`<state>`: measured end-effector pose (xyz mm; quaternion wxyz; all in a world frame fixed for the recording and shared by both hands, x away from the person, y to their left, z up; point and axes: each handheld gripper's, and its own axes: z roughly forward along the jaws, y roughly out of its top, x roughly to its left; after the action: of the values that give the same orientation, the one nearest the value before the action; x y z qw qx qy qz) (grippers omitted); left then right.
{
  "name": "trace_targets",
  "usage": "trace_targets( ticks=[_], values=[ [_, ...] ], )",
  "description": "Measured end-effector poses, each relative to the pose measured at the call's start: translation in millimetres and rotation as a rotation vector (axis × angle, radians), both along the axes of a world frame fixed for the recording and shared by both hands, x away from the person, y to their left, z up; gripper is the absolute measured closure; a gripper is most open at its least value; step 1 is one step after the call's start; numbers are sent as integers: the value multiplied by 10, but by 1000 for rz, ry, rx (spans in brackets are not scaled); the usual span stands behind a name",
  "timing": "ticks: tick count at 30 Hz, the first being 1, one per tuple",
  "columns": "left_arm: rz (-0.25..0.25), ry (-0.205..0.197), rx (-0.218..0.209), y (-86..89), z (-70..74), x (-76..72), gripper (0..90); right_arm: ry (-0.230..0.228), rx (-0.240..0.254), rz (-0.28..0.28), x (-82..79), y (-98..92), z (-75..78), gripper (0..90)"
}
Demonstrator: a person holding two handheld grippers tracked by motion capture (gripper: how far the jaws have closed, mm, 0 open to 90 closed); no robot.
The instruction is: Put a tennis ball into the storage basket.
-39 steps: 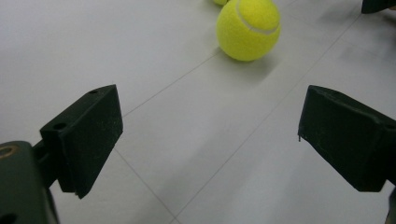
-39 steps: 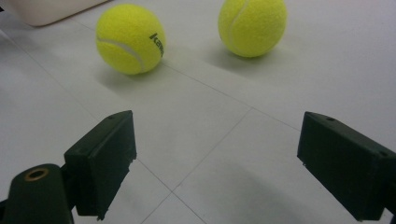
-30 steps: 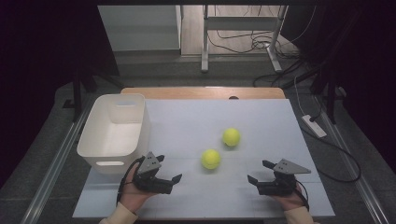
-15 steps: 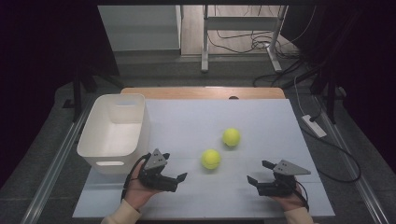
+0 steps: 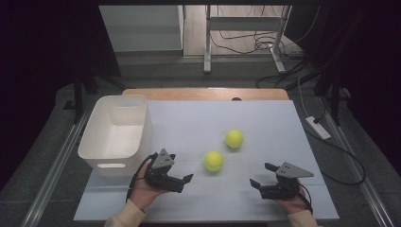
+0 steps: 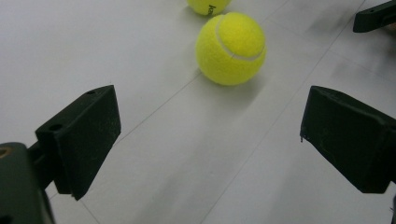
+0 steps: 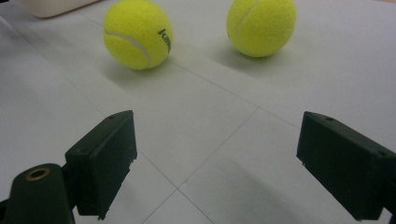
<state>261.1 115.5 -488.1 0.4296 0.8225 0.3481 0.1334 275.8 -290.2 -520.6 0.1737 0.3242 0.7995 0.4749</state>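
bare mat between left gripper [image 5: 182, 178] and near ball [image 5: 213, 161], white bin [image 5: 97, 146] walling the left

Ahead of the black left gripper [image 5: 182, 180] sits a yellow-green tennis ball [image 5: 213, 161] with a pale curved seam; beside that gripper stands a white bin [image 5: 116, 134]. The mat [image 5: 198, 118] is pale blue-grey.

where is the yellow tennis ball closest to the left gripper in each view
High view: the nearer yellow felt tennis ball lies mid-table, just ahead of the left gripper.
Left gripper view: same ball, upper centre, beyond the open jaws.
Right gripper view: same ball, upper left, black print facing the camera.
Shared landmark: the second yellow tennis ball.
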Motion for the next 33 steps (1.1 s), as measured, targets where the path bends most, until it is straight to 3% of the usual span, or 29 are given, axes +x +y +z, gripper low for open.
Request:
trace_targets(
  ticks=[22, 33],
  values=[
    [-45, -27, 9, -254, 155, 144, 51, -6, -3, -5, -2, -7, 4, 120],
    [-60, -14, 13, -361, 171, 222, 50, -5, -3, -3, 0, -3, 1, 120]
  ],
)
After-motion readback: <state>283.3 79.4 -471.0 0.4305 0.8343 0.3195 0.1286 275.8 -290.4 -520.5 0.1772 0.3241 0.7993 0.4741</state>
